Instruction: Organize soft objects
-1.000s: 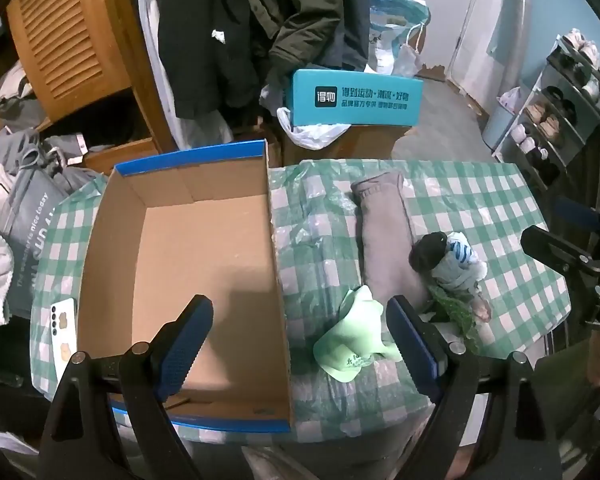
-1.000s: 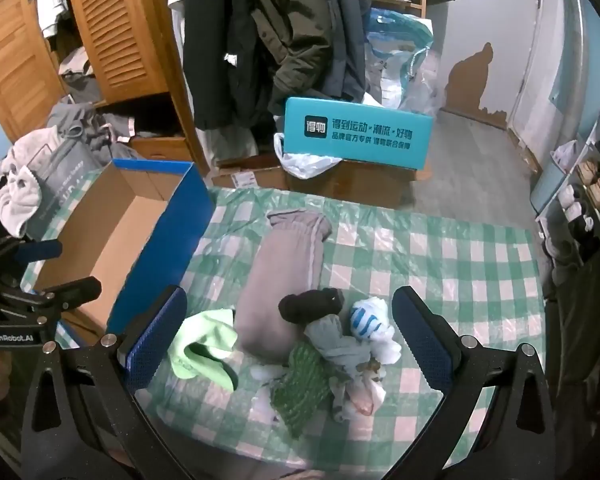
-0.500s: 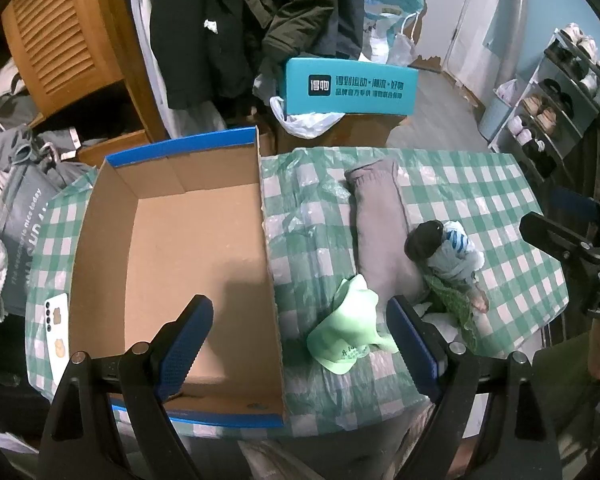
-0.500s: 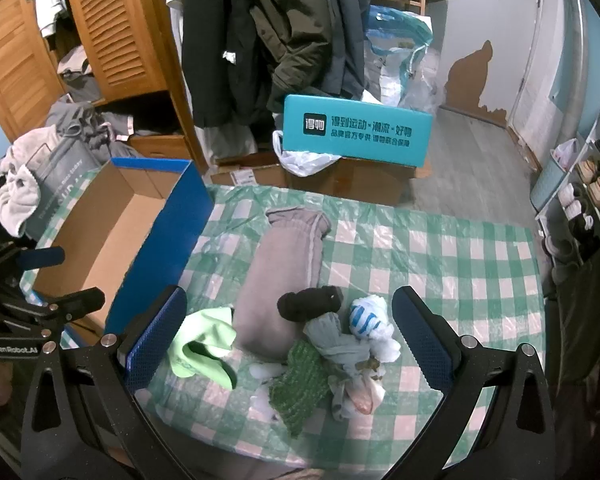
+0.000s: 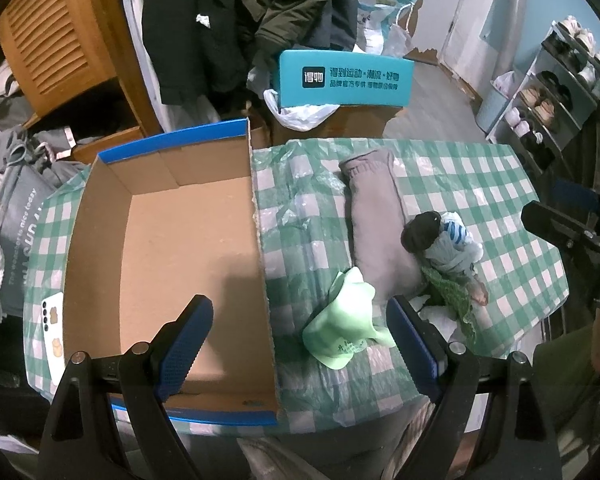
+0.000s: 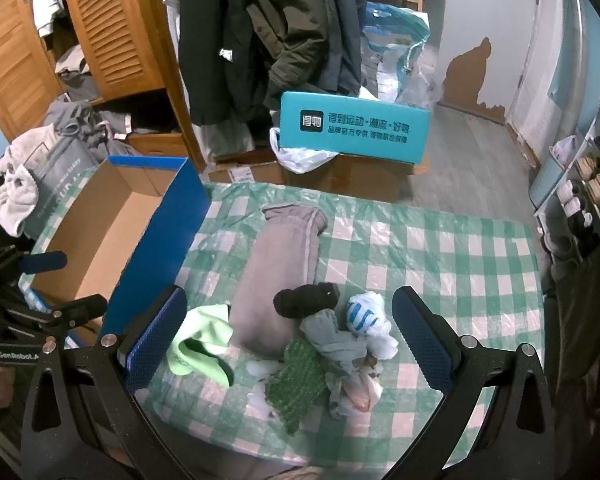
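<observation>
Progress looks like zero so far: the cardboard box (image 5: 160, 248) at the left of the checkered table (image 6: 440, 248) has nothing in it, bare floor visible in both views. All the soft items sit on the cloth to its right. Light green cloth (image 5: 342, 330) lies just beside the box's right wall, near edge of table. Long grey rolled garment (image 6: 278, 276) runs near-to-far in the middle. On its right, a tangled pile: black sock (image 6: 306, 300), blue-striped white sock (image 6: 364, 314), grey sock (image 6: 334, 338), dark green knit piece (image 6: 298, 384), plus something pinkish underneath that I can't identify. Left gripper (image 5: 298, 340) hovers above the box's right wall and the green cloth, jaws spread wide, holding nothing. Right gripper (image 6: 288, 334) hangs over the pile, jaws also wide apart, empty. My read: nothing sorted yet, every piece remains to go, presumably into the box; green cloth is the closest first pick for the left.
</observation>
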`<state>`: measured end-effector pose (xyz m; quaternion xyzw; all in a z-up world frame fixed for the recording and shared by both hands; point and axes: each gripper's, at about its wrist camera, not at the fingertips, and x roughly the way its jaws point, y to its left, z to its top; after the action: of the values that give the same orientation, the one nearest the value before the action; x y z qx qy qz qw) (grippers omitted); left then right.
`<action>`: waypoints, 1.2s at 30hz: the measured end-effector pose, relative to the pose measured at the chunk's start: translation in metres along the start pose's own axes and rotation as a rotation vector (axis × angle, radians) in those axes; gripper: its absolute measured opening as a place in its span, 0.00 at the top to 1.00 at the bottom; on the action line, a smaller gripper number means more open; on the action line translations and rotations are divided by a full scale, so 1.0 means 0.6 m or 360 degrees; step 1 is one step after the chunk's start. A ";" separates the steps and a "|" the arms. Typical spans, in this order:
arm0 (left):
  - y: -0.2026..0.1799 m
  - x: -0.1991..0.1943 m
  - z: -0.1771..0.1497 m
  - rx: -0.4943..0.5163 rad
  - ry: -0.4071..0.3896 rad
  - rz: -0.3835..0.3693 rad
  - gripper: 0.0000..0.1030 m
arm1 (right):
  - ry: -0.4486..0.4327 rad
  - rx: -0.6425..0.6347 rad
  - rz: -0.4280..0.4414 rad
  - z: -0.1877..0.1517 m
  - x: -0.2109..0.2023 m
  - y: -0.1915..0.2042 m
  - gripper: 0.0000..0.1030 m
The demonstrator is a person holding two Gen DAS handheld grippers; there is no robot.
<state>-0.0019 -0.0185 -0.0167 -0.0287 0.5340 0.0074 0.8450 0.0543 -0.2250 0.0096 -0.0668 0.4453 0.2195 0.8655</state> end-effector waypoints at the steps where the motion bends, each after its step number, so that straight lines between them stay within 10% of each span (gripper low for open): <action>1: -0.001 0.001 0.000 0.0002 0.0003 0.0000 0.13 | 0.0000 0.0001 -0.0001 -0.001 0.002 -0.001 0.02; 36: -0.005 0.006 -0.004 0.0022 0.0020 0.0007 0.13 | 0.0015 0.0002 -0.0002 -0.001 -0.001 -0.006 0.02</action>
<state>-0.0023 -0.0219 -0.0207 -0.0216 0.5395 0.0054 0.8417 0.0552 -0.2284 0.0092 -0.0674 0.4493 0.2183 0.8636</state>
